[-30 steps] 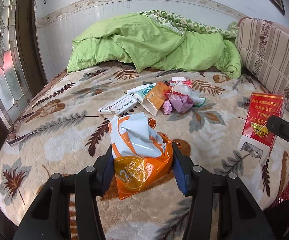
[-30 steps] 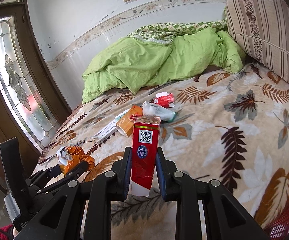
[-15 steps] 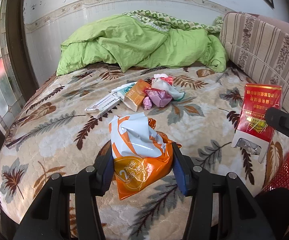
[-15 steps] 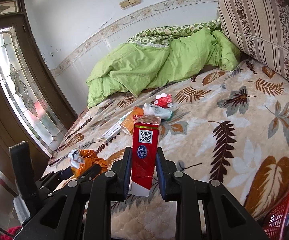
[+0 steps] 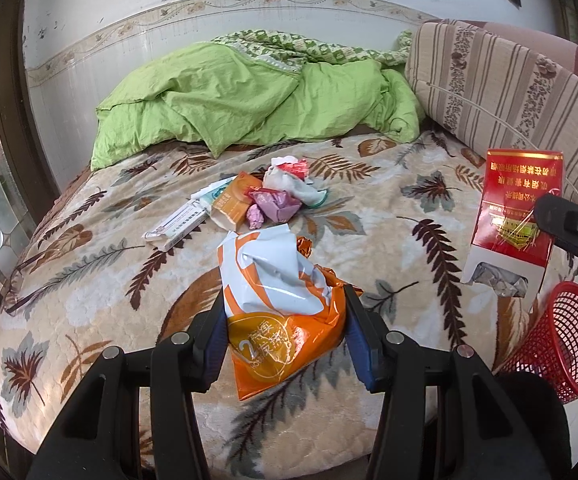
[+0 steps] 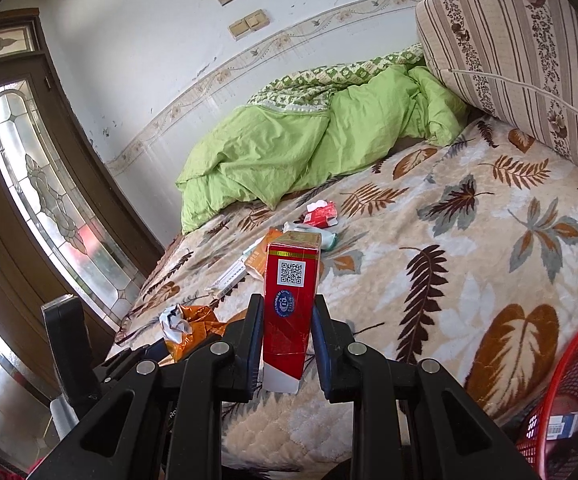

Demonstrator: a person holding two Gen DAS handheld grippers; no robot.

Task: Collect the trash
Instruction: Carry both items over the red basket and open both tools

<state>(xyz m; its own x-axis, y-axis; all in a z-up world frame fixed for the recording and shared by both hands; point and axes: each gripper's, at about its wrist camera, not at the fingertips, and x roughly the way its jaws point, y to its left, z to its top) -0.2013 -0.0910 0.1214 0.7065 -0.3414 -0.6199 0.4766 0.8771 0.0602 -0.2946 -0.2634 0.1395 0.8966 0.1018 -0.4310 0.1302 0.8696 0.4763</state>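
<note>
Left gripper [image 5: 285, 332] is clamped on an orange bag [image 5: 281, 312], held above the bed [image 5: 409, 220]. Ahead of it lies a trash pile [image 5: 257, 204]. Right gripper [image 6: 287, 334] is clamped on a red carton [image 6: 289, 304], held upright. Red basket [image 6: 569, 412] sits low to its right.

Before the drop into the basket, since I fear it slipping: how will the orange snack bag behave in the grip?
The orange snack bag looks crumpled and floppy, so it probably sags. Its glossy film may slide between the left gripper pads. It seems light and emptied.
</note>
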